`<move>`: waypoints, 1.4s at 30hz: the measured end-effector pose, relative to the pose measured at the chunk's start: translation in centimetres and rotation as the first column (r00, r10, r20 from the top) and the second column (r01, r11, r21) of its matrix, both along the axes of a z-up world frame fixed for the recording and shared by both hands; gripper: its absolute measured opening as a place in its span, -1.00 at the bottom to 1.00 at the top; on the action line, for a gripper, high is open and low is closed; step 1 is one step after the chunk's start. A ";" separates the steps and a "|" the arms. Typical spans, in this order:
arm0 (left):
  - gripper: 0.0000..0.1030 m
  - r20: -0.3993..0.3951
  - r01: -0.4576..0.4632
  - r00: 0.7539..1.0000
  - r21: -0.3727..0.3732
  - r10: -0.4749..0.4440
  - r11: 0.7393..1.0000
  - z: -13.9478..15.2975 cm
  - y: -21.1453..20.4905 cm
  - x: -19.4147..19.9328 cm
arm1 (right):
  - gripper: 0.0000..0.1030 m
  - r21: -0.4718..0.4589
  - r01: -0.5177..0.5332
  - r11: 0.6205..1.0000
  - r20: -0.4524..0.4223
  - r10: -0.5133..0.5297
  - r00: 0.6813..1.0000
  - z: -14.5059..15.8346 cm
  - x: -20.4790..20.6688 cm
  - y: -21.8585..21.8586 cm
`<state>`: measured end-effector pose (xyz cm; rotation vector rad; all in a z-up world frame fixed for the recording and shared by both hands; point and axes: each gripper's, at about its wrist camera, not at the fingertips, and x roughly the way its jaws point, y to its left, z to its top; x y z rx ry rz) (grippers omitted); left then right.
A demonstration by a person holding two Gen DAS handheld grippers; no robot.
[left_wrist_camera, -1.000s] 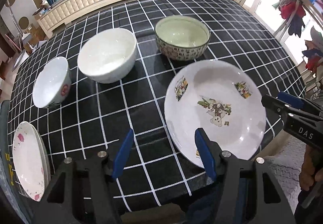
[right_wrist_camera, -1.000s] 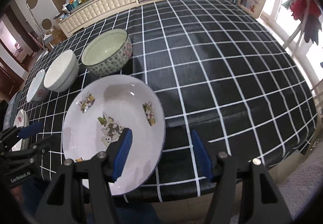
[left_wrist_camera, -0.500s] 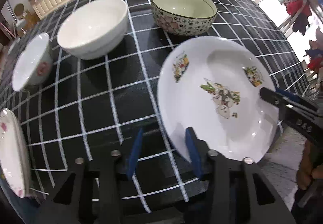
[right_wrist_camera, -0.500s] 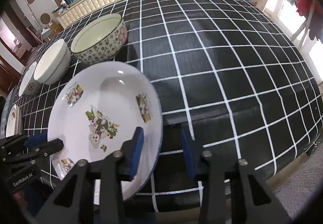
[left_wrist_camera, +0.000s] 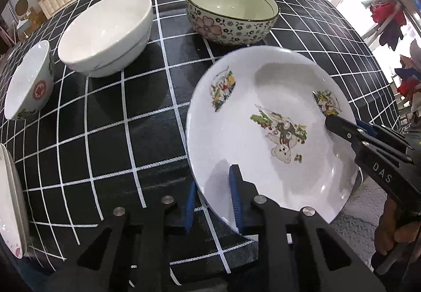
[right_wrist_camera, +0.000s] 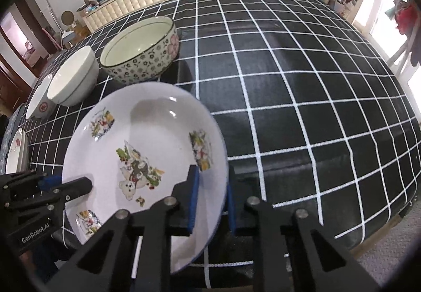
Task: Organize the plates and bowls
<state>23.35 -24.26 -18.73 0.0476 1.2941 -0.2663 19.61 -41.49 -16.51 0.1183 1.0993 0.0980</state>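
- While you hold the cartoon plate [left_wrist_camera: 263, 134] at the near edge of the table [right_wrist_camera: 289, 86], both grippers bite only its thin rim: the left gripper [left_wrist_camera: 213, 199] on the side nearest it, the right gripper [right_wrist_camera: 210, 199] on the opposite side. Their jaws have just been closing, and each blue pad pair now pinches the rim with the plate between.
- If you lift one hand faster than the other, the plate tilts and the glazed rim can slide out of the pads. A smooth, curved edge gives them little to hold.
- Part of the plate appears to overhang the table edge toward you, so a slip here probably drops it to the floor, not the cloth.
- Should the two hands drift apart or together, you pull or bend against a rigid plate; one grip may pop free without warning.
- The flowered bowl [left_wrist_camera: 231, 10] stands just beyond the plate's far rim. Swing the plate forward low and you can knock the two together.
- If you carry the plate toward the pink-flowered plates [left_wrist_camera: 10, 202] at the far left, you pass near the white bowl [left_wrist_camera: 105, 31] and the small bowl [left_wrist_camera: 29, 81]. A low carry risks clipping their rims.
- Setting it down tilted on that stack could make it skid off, since I cannot tell how squarely those plates sit.
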 end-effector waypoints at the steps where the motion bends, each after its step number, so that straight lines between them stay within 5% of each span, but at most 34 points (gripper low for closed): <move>1: -0.58 0.002 -0.002 1.000 0.002 0.002 1.000 0.0 0.0 0.1 | -0.56 -0.004 -0.001 1.000 -0.001 0.001 1.000 0.0 0.0 0.1; 8: -0.59 0.077 0.012 0.997 0.063 -0.017 0.998 1.1 -0.6 -0.1 | -0.57 -0.053 -0.006 0.999 0.046 0.008 0.999 1.3 -0.9 1.3; 20: -0.59 0.096 -0.047 0.994 -0.006 0.047 0.999 4.0 3.6 -2.1 | -0.57 -0.078 -0.048 0.996 0.092 0.055 0.994 4.8 -3.0 5.8; 30: -0.60 0.154 -0.131 0.979 -0.031 0.134 0.991 7.6 11.1 -4.7 | -0.57 -0.047 -0.143 0.989 0.120 0.147 0.982 7.0 -3.7 13.3; 42: -0.60 0.197 -0.301 0.933 -0.033 0.302 0.953 10.3 23.5 -7.9 | -0.57 -0.015 -0.292 0.956 0.157 0.291 0.944 8.2 -3.5 24.4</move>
